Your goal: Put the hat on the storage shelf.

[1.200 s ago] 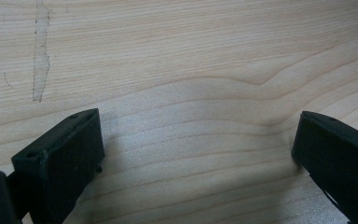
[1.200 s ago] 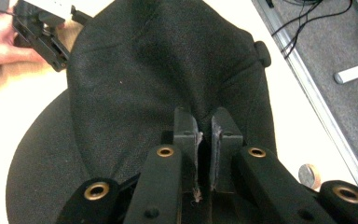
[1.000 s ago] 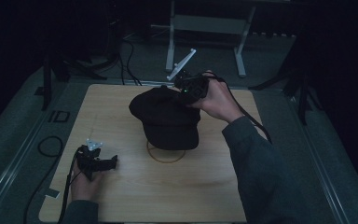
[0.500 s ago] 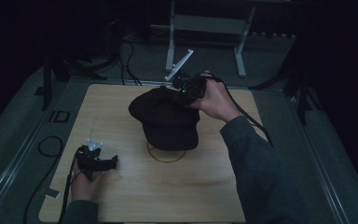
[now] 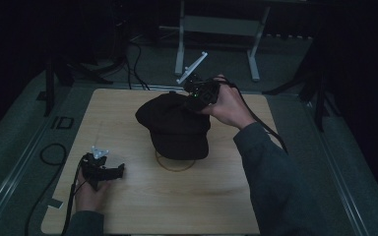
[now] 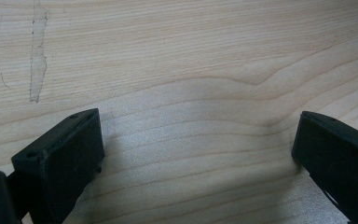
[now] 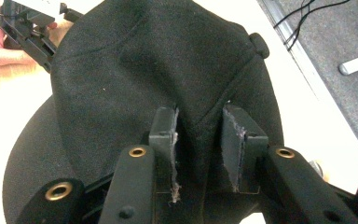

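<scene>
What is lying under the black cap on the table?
A thin ring on the wooden table shows at the near edge of the black cap. The cap covers the rest of it and anything else beneath.

Your table [image 5: 142, 206] is pale wood with wavy grain, and a thin brown ring [image 5: 174, 166] lies near its middle. Up close, a pale scuff [image 6: 37, 60] runs along the board. Beyond your table stands a grey metal frame [image 5: 216, 24], with a white bar [image 5: 193, 67] lying tilted before it. A black cable [image 5: 49, 152] loops on the grey floor [image 5: 10, 147] to your left.
</scene>
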`<state>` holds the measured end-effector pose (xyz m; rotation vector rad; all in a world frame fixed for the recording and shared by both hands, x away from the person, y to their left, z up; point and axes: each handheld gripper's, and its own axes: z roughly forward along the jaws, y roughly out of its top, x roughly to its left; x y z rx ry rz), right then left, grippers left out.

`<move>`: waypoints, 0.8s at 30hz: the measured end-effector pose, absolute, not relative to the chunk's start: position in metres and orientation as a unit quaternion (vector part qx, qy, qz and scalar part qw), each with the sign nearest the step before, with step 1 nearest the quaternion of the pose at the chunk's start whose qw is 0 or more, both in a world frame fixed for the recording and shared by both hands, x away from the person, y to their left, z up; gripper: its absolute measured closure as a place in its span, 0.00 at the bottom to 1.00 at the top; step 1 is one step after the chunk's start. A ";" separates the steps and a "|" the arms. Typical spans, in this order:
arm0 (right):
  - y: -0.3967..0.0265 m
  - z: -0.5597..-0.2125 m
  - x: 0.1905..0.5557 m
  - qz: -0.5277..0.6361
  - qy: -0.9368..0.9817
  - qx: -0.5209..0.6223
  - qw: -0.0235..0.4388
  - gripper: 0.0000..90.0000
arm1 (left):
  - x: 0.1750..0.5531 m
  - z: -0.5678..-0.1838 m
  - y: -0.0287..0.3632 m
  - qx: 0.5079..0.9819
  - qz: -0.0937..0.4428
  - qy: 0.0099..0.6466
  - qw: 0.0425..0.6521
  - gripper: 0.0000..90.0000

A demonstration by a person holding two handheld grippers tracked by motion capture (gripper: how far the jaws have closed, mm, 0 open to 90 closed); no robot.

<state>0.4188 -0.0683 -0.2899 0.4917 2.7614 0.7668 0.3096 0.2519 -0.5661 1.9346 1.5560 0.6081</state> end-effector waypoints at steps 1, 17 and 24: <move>-0.068 -0.290 0.418 0.262 0.943 0.168 0.116 0.77 | 0.310 -0.566 0.252 0.724 0.228 0.583 0.289 0.02; -0.063 -0.287 0.411 0.266 0.947 0.135 0.120 0.75 | 0.310 -0.566 0.252 0.725 0.228 0.583 0.288 0.02; -0.062 -0.287 0.411 0.268 0.946 0.140 0.121 0.69 | 0.310 -0.566 0.252 0.726 0.227 0.582 0.288 0.02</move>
